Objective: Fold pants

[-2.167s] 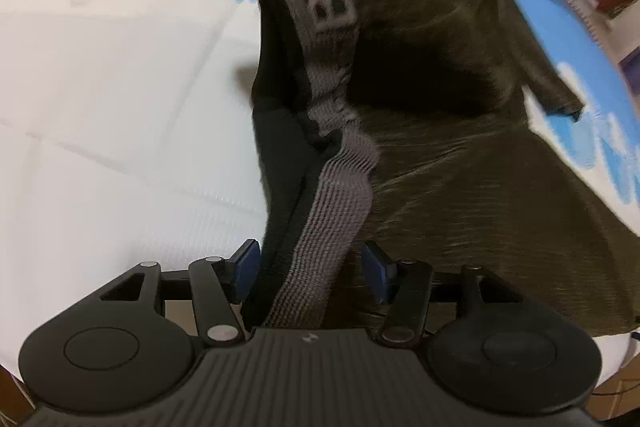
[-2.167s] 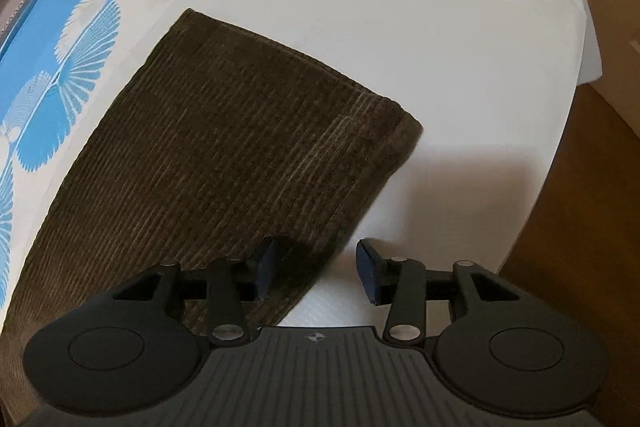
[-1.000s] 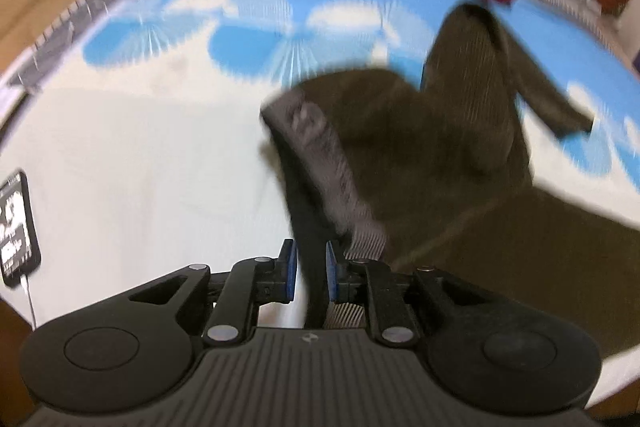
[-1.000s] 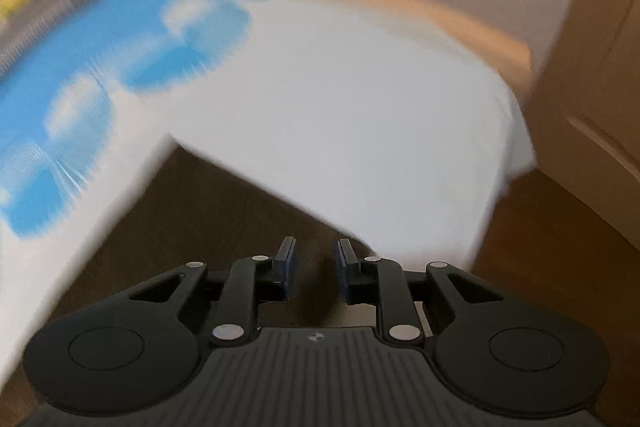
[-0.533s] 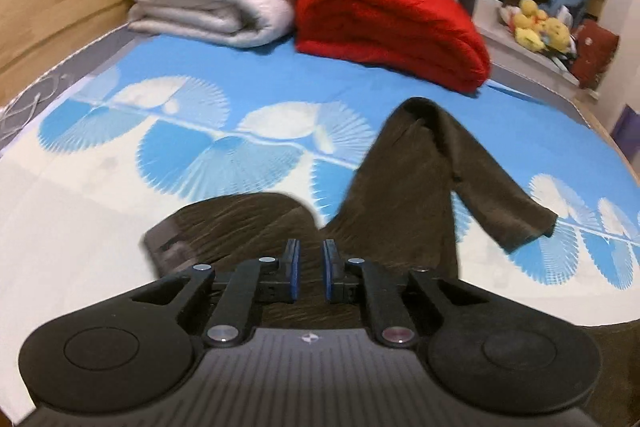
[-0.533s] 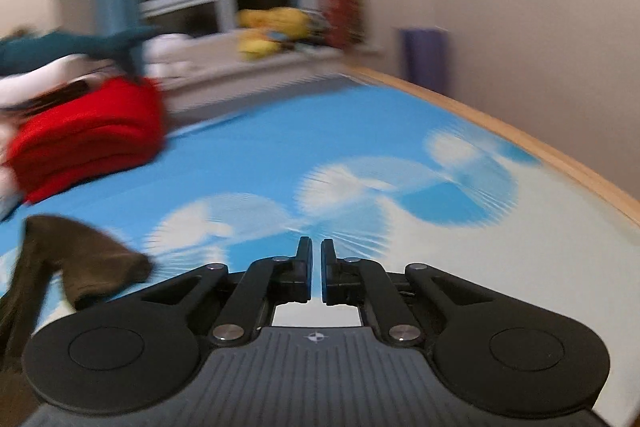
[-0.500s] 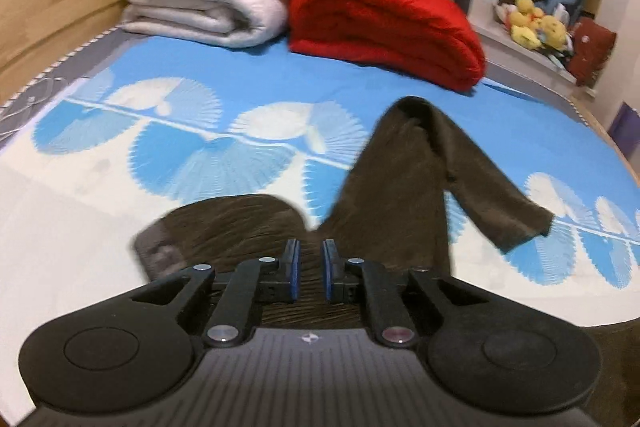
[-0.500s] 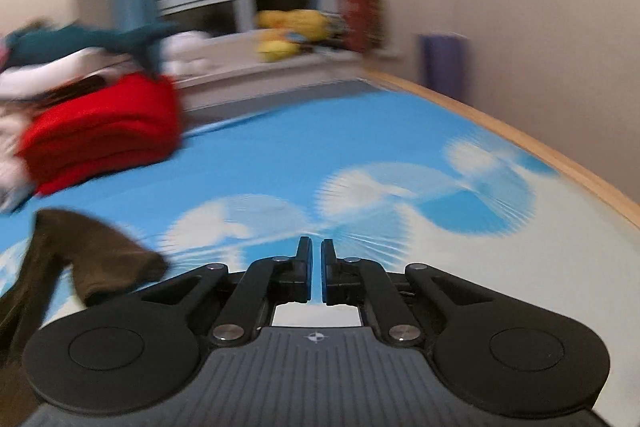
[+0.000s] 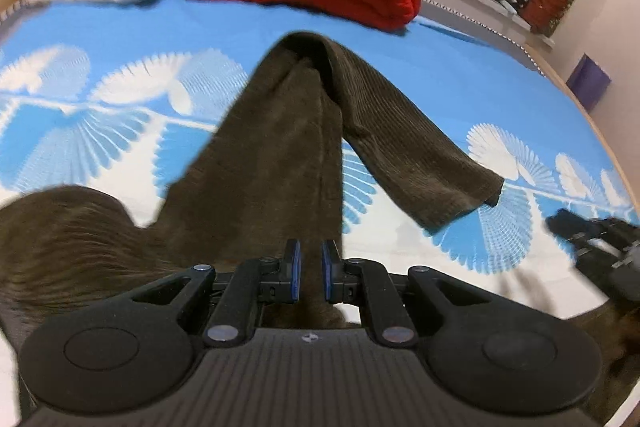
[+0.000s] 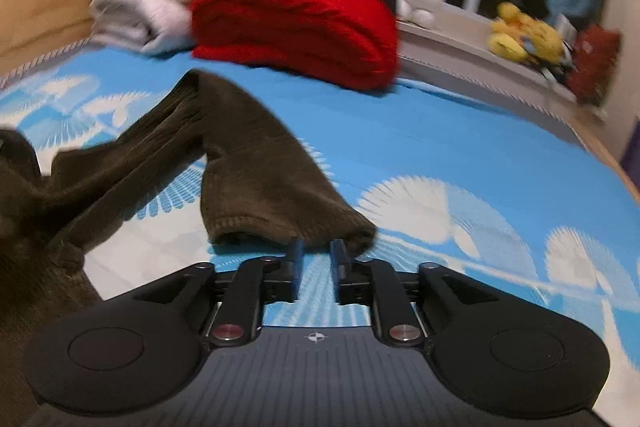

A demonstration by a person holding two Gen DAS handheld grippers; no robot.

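**You swung the right tongs to the stray cuff while the left kept the waist end.**
A moment earlier your right tongs (image 10: 316, 267) pointed across bare sheet with the jaws almost touching. Now they sat just short of the cuff (image 10: 288, 227), jaws parted a little and empty, blue sheet showing through the gap. Your left tongs (image 9: 308, 277) were nearly closed, with brown cloth in the gap and bunched beneath, so they seemed to be holding the pants (image 9: 280, 155) as before. The pants lay on the bed (image 9: 440, 75), one leg running away from you and doubling back to that cuff. The fold had hardly begun. The crooked leg probably needed pulling straight first, and the right tongs would likely have to open wider to take the thick hem.
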